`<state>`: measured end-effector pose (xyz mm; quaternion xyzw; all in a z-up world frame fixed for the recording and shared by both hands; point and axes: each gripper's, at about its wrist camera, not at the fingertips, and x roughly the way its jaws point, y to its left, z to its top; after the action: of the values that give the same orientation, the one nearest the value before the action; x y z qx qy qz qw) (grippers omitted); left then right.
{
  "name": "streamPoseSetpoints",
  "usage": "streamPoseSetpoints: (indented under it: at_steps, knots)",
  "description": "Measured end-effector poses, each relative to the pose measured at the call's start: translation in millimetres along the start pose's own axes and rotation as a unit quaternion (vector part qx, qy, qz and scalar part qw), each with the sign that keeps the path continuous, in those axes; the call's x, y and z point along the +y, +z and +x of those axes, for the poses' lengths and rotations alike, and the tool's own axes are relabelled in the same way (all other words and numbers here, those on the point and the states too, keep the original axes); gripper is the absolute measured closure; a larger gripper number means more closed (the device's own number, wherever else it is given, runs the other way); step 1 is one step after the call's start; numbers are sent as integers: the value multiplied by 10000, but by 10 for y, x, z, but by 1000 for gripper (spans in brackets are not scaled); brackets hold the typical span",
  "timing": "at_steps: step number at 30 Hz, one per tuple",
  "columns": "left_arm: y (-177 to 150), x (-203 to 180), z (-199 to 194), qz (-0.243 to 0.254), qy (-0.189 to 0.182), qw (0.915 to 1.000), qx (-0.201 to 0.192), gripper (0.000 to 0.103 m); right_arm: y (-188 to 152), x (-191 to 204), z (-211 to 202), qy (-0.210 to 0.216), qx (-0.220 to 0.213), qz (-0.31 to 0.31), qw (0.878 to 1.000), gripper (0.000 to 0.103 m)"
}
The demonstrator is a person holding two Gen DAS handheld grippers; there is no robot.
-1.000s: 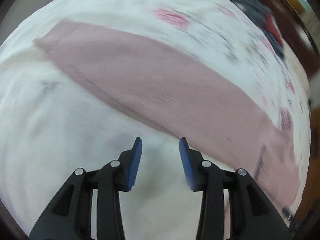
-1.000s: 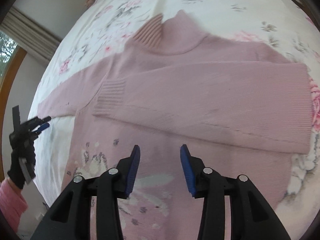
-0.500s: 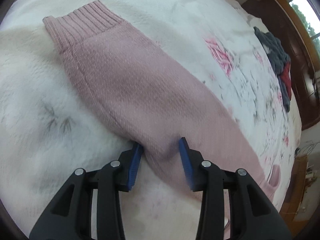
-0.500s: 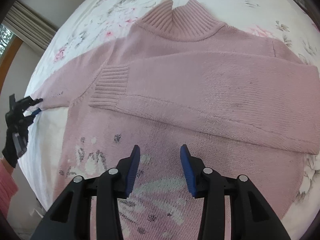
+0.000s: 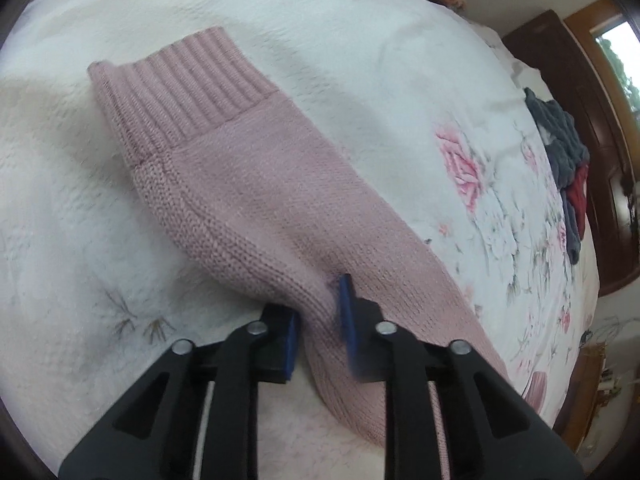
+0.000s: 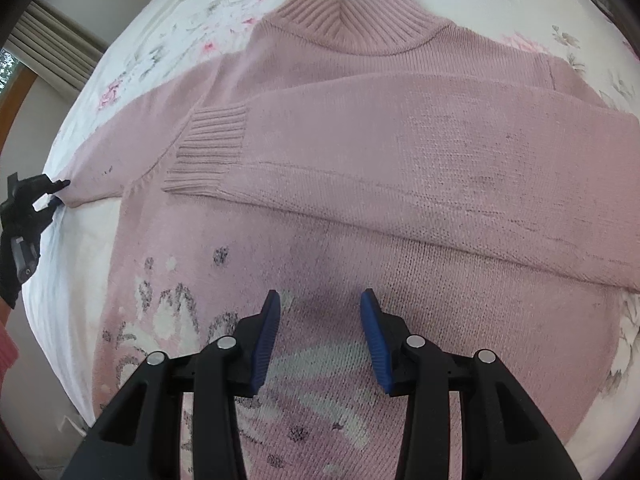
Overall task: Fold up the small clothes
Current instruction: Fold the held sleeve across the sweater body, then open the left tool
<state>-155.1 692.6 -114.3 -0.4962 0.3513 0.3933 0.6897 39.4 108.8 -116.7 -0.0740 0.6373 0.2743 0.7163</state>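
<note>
The left hand-held gripper (image 5: 320, 320), open above bare bedspread a second ago, is now seen in its own view closed down on a raised fold of the pink sweater's left sleeve (image 5: 256, 184), short of the ribbed cuff (image 5: 180, 92), on the white floral bed (image 5: 400, 60). In the right wrist view, the right hand-held gripper (image 6: 318, 334) is held wide open and empty over the sweater (image 6: 400, 240), whose other sleeve (image 6: 400, 160) is already folded across the chest; this sleeve is judged ready to follow.
</note>
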Motion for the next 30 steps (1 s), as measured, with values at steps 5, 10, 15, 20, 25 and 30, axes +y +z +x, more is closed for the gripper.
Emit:
streamPoseSetpoints:
  at_steps: [5,10,15,20,25,30]
  knots:
    - [-78,-183,-157,439,-146,9987,-222,95,-7,3,-48,-17,-35,-24,10000,61]
    - [-333,-567,-352,1018,-577,9929,-195,95,-19,-52,-126,4,-99,-1,10000,61]
    - [-796,-1021,-509,1545,-1127,9815,-36,95,-34,-177,-224,52,-176,101,9998,61]
    - [-1378,-1522,-520,1884,-1670,9673,300,95,-87,-310,-307,50,-225,176,9996,61]
    - [-1940,-1962,-385,2114,-1994,9551,581,95,-146,-450,-375,54,-260,273,9993,61]
    - [-2470,-2272,-207,2245,-2121,9475,831,95,-213,-624,-436,83,-312,404,9987,61]
